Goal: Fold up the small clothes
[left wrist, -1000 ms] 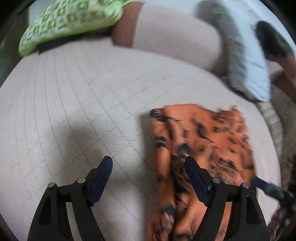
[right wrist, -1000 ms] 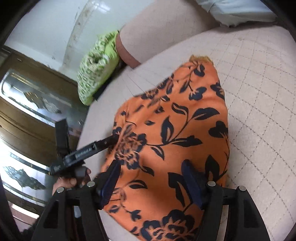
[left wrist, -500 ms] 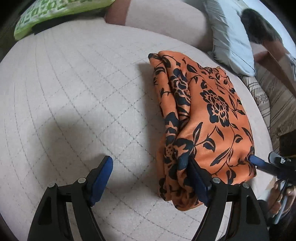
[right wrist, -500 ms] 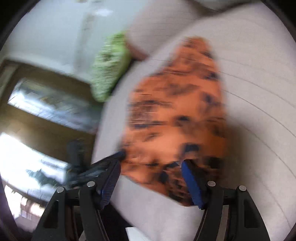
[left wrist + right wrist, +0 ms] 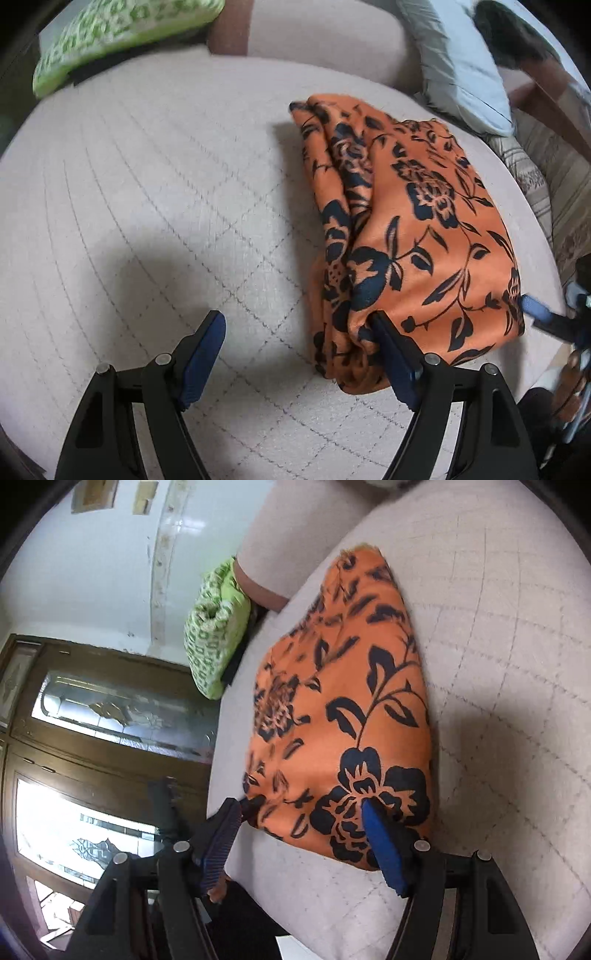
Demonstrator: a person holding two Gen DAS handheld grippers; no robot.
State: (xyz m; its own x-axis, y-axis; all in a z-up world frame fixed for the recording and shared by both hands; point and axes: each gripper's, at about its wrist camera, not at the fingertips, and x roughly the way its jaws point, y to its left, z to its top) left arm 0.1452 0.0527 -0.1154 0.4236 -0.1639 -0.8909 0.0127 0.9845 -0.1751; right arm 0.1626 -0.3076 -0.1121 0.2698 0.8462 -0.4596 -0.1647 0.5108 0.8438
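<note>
An orange garment with a black flower print (image 5: pixel 413 229) lies folded in a thick bundle on the pale quilted cushion (image 5: pixel 147 206). It also shows in the right wrist view (image 5: pixel 343 709). My left gripper (image 5: pixel 295 354) is open and empty, at the bundle's near left corner, its right finger against the cloth. My right gripper (image 5: pixel 303 842) is open and empty at the bundle's near edge, by the cushion's edge. Its blue fingertip (image 5: pixel 533 308) shows in the left wrist view at the bundle's right corner.
A green patterned pillow (image 5: pixel 118 33) lies at the far left against the beige backrest (image 5: pixel 317 40). A light blue pillow (image 5: pixel 458 70) is at the far right. A wooden door with glass panels (image 5: pixel 92 738) stands beyond the cushion's edge.
Both grippers have pulled back from the garment, which now lies as a folded bundle. The right gripper moved from over the cloth to its near edge.
</note>
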